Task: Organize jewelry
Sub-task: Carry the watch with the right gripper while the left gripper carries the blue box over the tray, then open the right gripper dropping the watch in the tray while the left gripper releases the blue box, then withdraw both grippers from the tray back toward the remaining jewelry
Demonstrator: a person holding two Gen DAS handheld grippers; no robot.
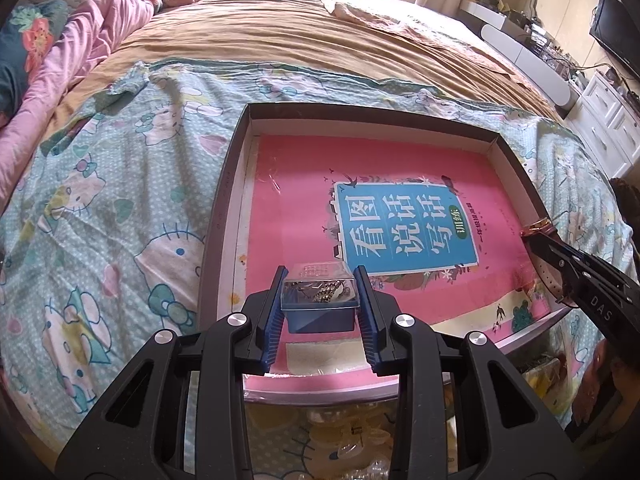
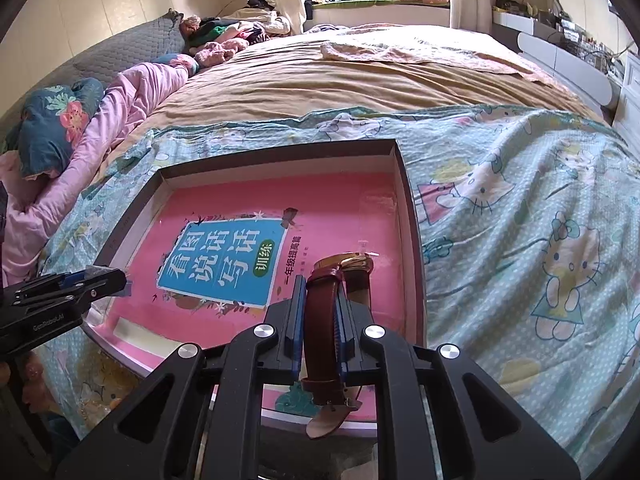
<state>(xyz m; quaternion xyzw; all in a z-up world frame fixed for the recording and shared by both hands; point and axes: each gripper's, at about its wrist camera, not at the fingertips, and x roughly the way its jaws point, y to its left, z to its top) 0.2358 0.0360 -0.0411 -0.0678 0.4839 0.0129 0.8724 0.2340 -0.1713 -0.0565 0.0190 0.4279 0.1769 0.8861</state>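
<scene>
The left gripper point(image 1: 320, 300) clamps a small blue jewelry box point(image 1: 319, 305); the right gripper point(image 2: 320, 320) pinches the brown strap of a watch point(image 2: 340, 276). Both hover over the pink book point(image 2: 224, 248) lining the shallow tray point(image 2: 404, 184). Step in hand: placement. Next: lower, then release. Arm lettering reads "DAS" and "GenRobot.AI".

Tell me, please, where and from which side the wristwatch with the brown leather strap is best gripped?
On the strap, across its narrow thickness, coming from the buckle end: the wristwatch is flat and soft there, so the right gripper closes flat on the leather. The gold case is round and hard, likelier to slip. That is the present hold, above the shallow box.
</scene>
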